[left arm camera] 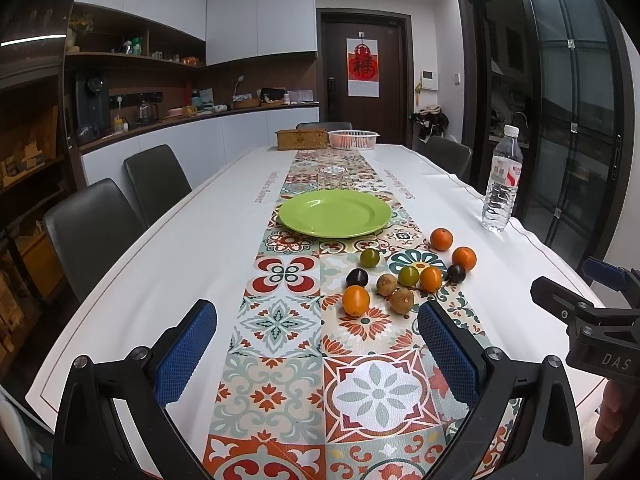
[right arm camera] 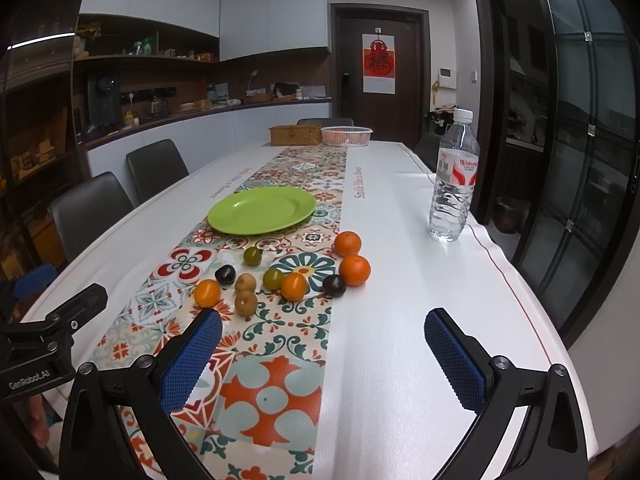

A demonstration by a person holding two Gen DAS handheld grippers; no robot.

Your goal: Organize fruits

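A green plate (left arm camera: 335,213) (right arm camera: 262,210) lies bare on the patterned table runner. In front of it lie several small fruits: two mandarins (left arm camera: 441,239) (right arm camera: 347,243), orange tomatoes (left arm camera: 355,300) (right arm camera: 207,293), green tomatoes (left arm camera: 369,257) (right arm camera: 252,256), dark ones (left arm camera: 357,277) (right arm camera: 225,274) and two brown longans (left arm camera: 402,301) (right arm camera: 246,303). My left gripper (left arm camera: 316,344) is open and empty, just short of the fruits. My right gripper (right arm camera: 323,354) is open and empty, near the fruits' right side. The right gripper's body also shows in the left wrist view (left arm camera: 592,320).
A water bottle (left arm camera: 502,180) (right arm camera: 454,178) stands near the table's right edge. A wicker box (left arm camera: 302,139) and a white basket (left arm camera: 353,139) stand at the far end. Dark chairs (left arm camera: 92,232) line the left side.
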